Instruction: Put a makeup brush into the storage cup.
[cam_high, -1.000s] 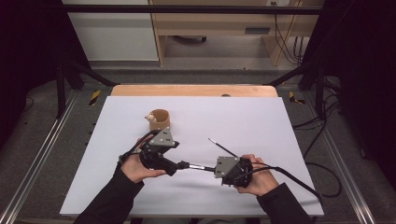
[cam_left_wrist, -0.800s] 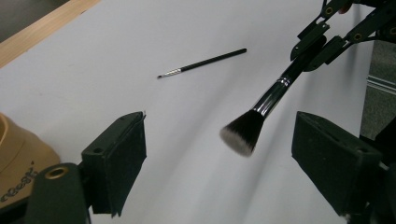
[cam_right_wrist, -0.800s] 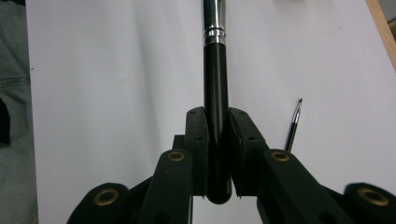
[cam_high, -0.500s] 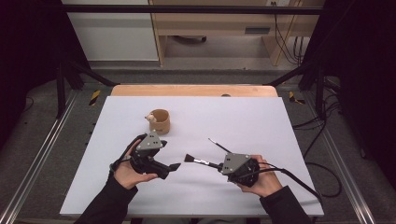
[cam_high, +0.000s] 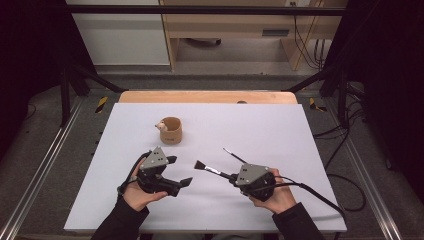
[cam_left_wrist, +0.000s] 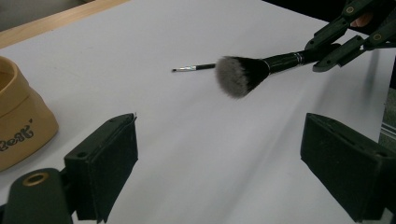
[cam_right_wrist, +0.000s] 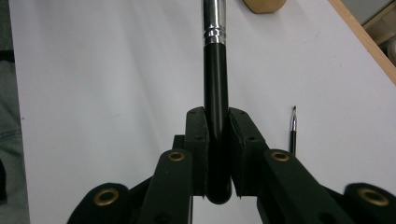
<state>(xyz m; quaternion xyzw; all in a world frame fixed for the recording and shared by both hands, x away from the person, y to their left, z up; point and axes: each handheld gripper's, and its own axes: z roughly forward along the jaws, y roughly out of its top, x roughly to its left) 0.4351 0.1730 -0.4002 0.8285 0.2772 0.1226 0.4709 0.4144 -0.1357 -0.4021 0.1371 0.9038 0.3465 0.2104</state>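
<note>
My right gripper (cam_high: 232, 176) is shut on the black handle of a makeup brush (cam_high: 206, 169), whose grey-tipped head (cam_left_wrist: 238, 74) points left and hangs just above the table. The handle (cam_right_wrist: 215, 88) runs straight up between the jaws in the right gripper view. My left gripper (cam_high: 179, 171) stands open to the left of the brush head, its fingers (cam_left_wrist: 107, 163) wide apart with nothing between them. A thin small brush (cam_high: 234, 155) lies flat on the white table (cam_high: 280, 130) beyond the right hand. A tan cup (cam_high: 170, 131) stands behind the left gripper.
Something small and pale sits at the cup's left rim (cam_high: 160, 126). A wooden strip (cam_high: 207, 97) edges the table's far side. Cables (cam_high: 320, 195) trail from the right gripper off the right edge.
The left gripper let go of the brush, opened, and drew back to the left. The right gripper keeps the brush and has shifted slightly right.
</note>
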